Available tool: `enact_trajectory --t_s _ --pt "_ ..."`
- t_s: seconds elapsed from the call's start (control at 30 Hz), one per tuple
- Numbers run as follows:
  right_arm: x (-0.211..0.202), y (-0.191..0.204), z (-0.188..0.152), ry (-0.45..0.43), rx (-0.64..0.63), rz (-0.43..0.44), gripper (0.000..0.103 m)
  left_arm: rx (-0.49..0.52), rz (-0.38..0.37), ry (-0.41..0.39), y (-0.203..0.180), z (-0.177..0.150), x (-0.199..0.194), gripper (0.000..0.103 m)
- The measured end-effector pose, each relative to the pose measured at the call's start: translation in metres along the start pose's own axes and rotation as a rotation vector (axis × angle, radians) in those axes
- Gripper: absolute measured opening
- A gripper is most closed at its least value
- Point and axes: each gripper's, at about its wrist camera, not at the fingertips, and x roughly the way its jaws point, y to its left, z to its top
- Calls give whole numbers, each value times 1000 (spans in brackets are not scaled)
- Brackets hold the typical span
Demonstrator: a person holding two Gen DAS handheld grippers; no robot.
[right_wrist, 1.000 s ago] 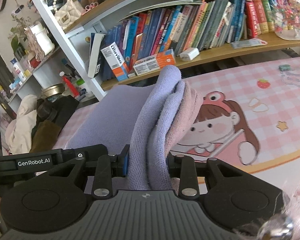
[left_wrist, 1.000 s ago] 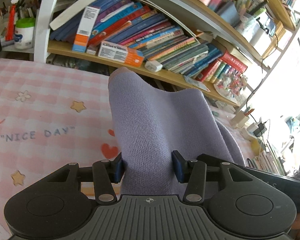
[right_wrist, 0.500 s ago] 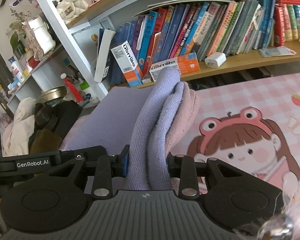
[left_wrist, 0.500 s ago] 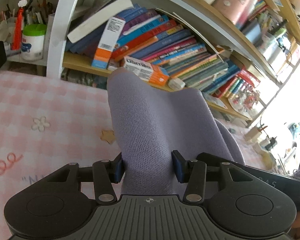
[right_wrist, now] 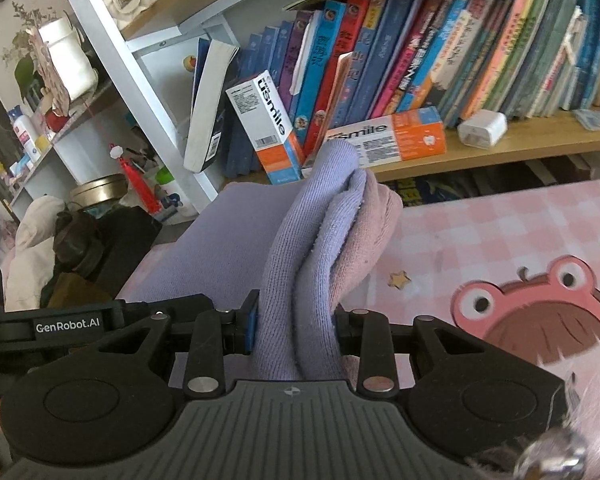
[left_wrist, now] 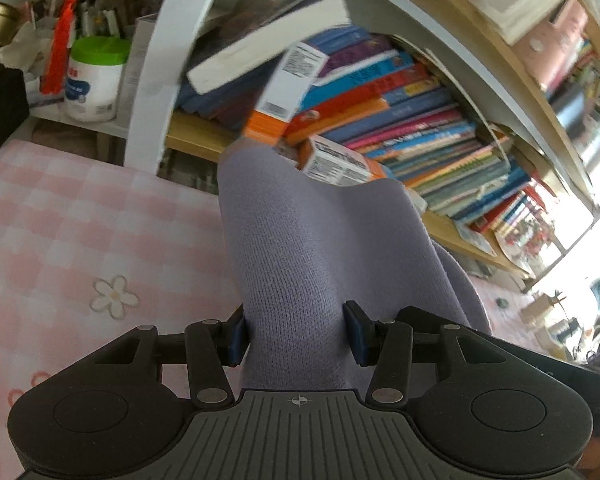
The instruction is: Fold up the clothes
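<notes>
Lilac knit, one garment, hangs off the pink checked cover, stretched between two grippers. Left gripper pinches one smooth bunch; right gripper pinches a thicker bunch with pinkish lining showing. Holding both ends likely keeps the edge taut and level for laying a fold. Far behind: one bookshelf, two orange-and-white boxes.

Pink checked bed cover printed with a flower, star and frog-hat cartoon girl, lavender knit garment draped over its edge
</notes>
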Motion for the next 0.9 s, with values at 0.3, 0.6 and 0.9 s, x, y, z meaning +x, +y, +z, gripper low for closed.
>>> enact_trajectory --t_s 0.3,0.6,0.9 --pt "52 -4 2 13 35 7 30 -50 30 2 38 15 28 47" --pt "50 -34 -8 69 159 -49 61 -65 57 42 53 7 29 57" --pt "28 -46 -17 97 243 -40 25 -103 46 36 65 -16 7 48"
